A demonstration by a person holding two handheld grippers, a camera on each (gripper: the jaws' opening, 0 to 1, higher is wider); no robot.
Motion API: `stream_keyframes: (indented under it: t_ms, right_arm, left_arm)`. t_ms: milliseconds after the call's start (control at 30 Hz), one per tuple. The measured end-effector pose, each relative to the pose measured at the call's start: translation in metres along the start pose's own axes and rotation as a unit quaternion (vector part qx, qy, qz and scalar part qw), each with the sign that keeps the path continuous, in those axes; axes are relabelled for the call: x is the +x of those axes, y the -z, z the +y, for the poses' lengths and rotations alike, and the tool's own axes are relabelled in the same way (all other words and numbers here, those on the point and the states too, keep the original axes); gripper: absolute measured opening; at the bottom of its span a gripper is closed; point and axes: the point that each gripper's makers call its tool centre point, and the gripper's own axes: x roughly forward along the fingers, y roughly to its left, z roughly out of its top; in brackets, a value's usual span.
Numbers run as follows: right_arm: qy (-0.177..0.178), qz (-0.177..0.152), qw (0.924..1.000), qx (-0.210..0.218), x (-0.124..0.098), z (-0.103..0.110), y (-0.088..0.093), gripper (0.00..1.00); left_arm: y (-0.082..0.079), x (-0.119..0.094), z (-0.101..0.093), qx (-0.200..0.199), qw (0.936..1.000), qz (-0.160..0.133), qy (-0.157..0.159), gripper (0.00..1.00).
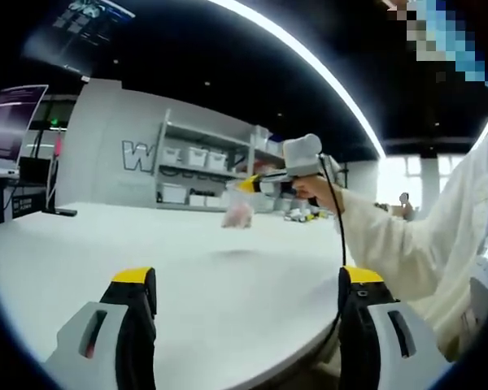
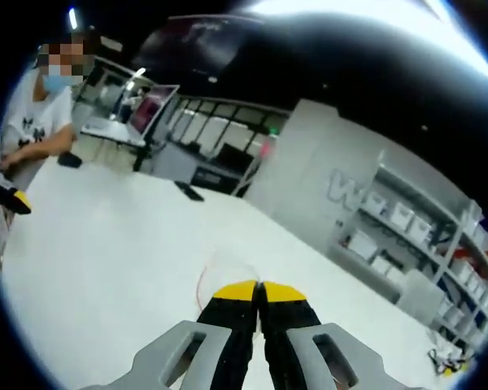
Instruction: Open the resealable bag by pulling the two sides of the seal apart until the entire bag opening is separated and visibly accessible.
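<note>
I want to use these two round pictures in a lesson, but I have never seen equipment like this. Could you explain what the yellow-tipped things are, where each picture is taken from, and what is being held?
There is no robot here. A person holds a hand-held gripping tool in each hand, and a fisheye camera rides on each, looking forward along its two yellow-tipped jaws.

In the left gripper view, the left tool has its jaws wide apart above a white table. Across it you see the person's hand holding the right tool, from which a small clear bag hangs above the table.

The right gripper view looks along the right tool itself: its jaws are pressed together, pinching that bag, whose thin edge shows just past the tips. Another person sits at the table's far side.
</note>
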Motion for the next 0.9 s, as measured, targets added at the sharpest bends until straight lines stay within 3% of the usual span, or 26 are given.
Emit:
stream_keyframes:
  t_ms: [900]
  right_arm:
    - [-0.007,0.025,0.9997,0.005,0.034,-0.004,0.012,0.0]
  left_arm:
    - [0.006,0.003,0.004,-0.004,0.9999,0.012,-0.005,0.91]
